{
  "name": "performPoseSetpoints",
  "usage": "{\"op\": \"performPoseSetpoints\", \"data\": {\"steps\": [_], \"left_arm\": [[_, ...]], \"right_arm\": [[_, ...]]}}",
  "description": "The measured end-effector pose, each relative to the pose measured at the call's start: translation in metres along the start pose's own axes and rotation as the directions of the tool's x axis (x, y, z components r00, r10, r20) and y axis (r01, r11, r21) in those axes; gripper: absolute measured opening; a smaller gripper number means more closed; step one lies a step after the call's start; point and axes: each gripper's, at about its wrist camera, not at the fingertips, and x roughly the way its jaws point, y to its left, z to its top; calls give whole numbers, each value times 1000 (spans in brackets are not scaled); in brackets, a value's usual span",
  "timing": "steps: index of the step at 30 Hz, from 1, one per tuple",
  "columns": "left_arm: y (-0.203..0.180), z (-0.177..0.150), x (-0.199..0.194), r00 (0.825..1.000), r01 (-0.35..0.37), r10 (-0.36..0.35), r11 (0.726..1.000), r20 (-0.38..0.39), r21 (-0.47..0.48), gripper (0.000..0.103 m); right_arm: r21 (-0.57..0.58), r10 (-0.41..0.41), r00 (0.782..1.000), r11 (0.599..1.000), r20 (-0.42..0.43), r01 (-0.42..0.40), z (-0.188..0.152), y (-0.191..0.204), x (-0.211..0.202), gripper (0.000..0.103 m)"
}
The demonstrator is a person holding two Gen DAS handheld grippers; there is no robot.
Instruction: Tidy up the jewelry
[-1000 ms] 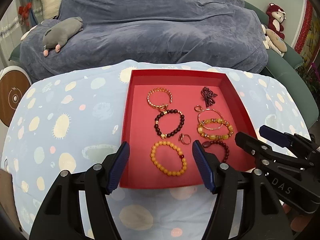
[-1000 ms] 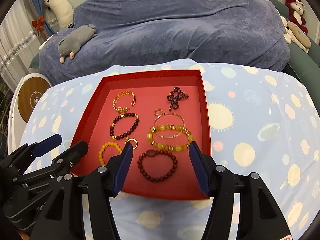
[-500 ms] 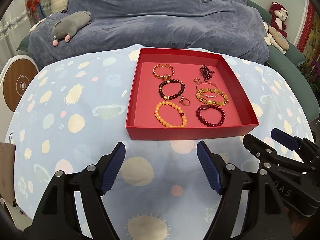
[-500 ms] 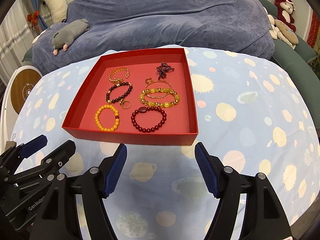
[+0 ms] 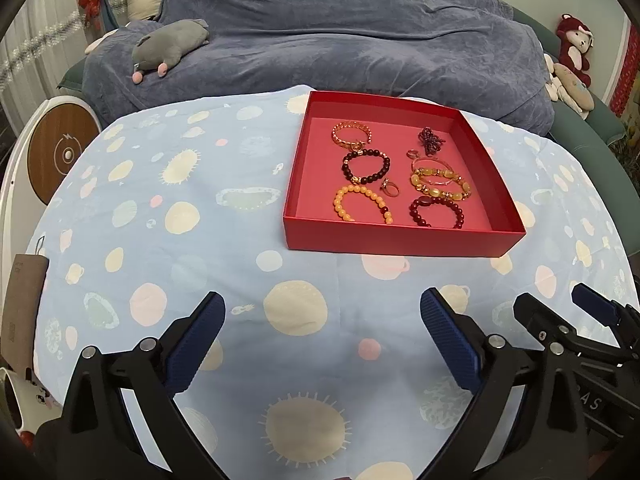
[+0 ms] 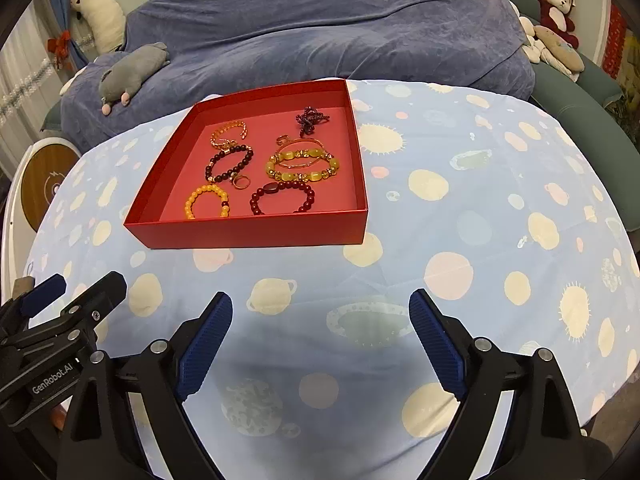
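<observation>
Both of my tongs hang over the near part of the counter (image 5: 168,184), which is draped in a pale blue cloth printed with suns and planets. The left tongs (image 5: 322,340) stand spread wide, their jaws having just been opening, with only cloth showing between the blue pads. The right tongs (image 6: 320,334) are released too, jaws also freshly widened and gripping nothing. From the left camera I see the right tongs at the lower right edge; from the right camera the left tongs sit at the lower left. The red tray (image 5: 400,236) rests on the cloth well beyond both sets of fingertips, apart from them. Inside it the jewelry lies in loose rows: an orange bead bracelet (image 5: 362,204) at the near left, a dark red bead bracelet (image 5: 436,210) at the near right, a small ring (image 5: 390,189) between and just behind them, a yellow stone bracelet (image 5: 440,182) with a thin gold bangle lying on it, a dark bead bracelet (image 5: 366,166), a gold chain bracelet (image 5: 351,133) at the far left, and a dark beaded bundle (image 5: 431,140) at the far right. Behind the counter is a blue-covered sofa (image 6: 320,32) with a grey plush toy (image 6: 132,72) on it.
</observation>
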Motion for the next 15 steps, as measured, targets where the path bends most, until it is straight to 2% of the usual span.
{"op": "performPoseSetpoints", "data": {"steps": [1,2,15], "left_arm": [[0,-1,-1,1000,-7,7,1000,5,-3,94],[1,-1,-2,1000,-11,11,1000,8,-6,94],[-3,-8,-8,999,-34,34,999,1,0,95]], "right_arm": [[2,-2,1000,1000,0,2,-1,-1,-1,95],[4,-3,1000,1000,3,3,-2,-2,-3,96],[17,-8,1000,1000,31,7,-5,-2,-16,96]]}}
